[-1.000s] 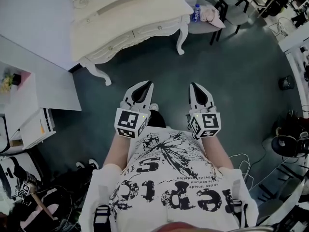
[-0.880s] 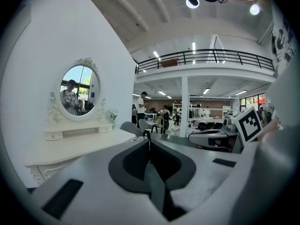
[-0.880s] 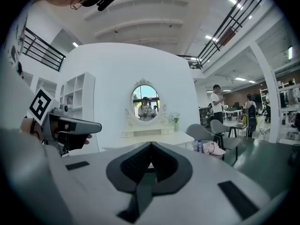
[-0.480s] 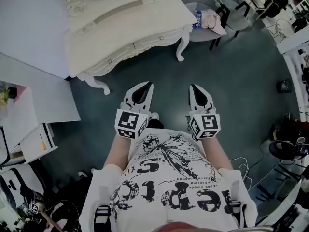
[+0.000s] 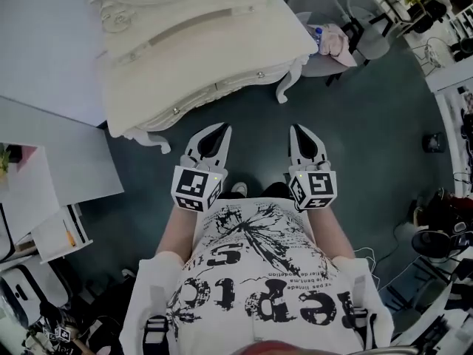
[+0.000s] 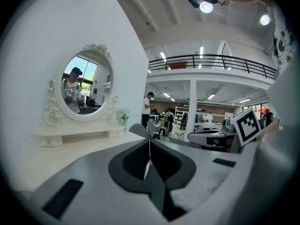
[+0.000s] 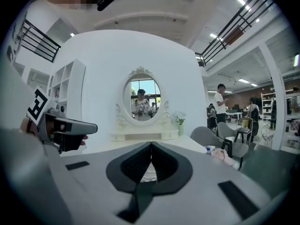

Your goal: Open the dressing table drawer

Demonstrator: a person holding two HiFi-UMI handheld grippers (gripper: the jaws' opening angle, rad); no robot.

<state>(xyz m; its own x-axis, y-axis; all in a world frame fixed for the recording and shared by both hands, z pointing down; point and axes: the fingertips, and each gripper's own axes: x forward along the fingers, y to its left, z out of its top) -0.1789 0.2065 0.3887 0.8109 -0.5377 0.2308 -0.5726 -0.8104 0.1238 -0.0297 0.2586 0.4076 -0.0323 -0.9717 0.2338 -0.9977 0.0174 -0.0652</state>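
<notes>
Left gripper [image 5: 222,129], right gripper [image 5: 296,130] — both closed, empty — near dressing table drawer [image 5: 222,89].

open-plan hall, mezzanine [image 6: 211,61], chairs [image 7: 212,138]

**Layout Before the Dressing Table**

I find the dressing table [image 5: 199,43] directly ahead, its drawer front [image 5: 222,91] facing me. The mirror [image 7: 141,99] stands at the table's rear, against the wall [image 5: 44,43]. My left gripper [image 5: 221,128] and right gripper [image 5: 296,130] sit side by side, near the drawer front but apart from it. A chair [image 5: 310,2] stands right of the table, a bottle [image 5: 318,32] on it.
</notes>
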